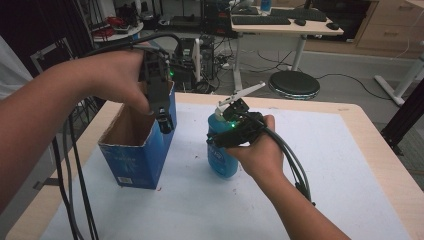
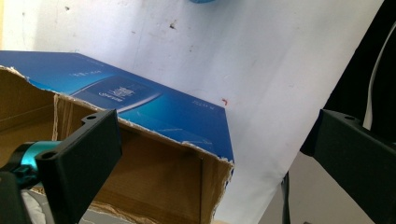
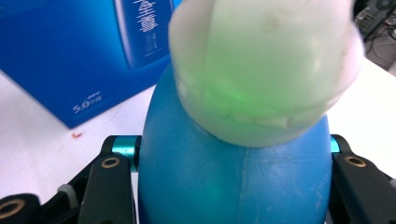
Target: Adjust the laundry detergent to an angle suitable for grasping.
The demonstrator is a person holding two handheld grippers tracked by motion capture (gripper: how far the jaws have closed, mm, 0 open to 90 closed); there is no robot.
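Note:
A blue bottle [image 1: 222, 161] with a white cap [image 3: 261, 65] stands upright on the white table cover [image 1: 325, 165]. My right gripper [image 1: 226, 137] comes at it from the right, and its jaws press both sides of the bottle's body [image 3: 233, 182] just under the cap. To the left stands an open-topped blue cardboard box [image 1: 135, 160]. My left gripper [image 1: 165, 122] hangs over the box's near right rim with its jaws wide apart. In the left gripper view the box's torn corner [image 2: 205, 158] lies between the open jaws of the left gripper [image 2: 217, 158], and nothing is held.
The blue box's printed side [image 3: 60, 56] is close behind the bottle. Cables [image 1: 70, 190] trail off the table's left edge. Beyond the far edge stand a round stool [image 1: 294, 82] and a desk with keyboards [image 1: 285, 22]. Bare white cover lies to the right and front.

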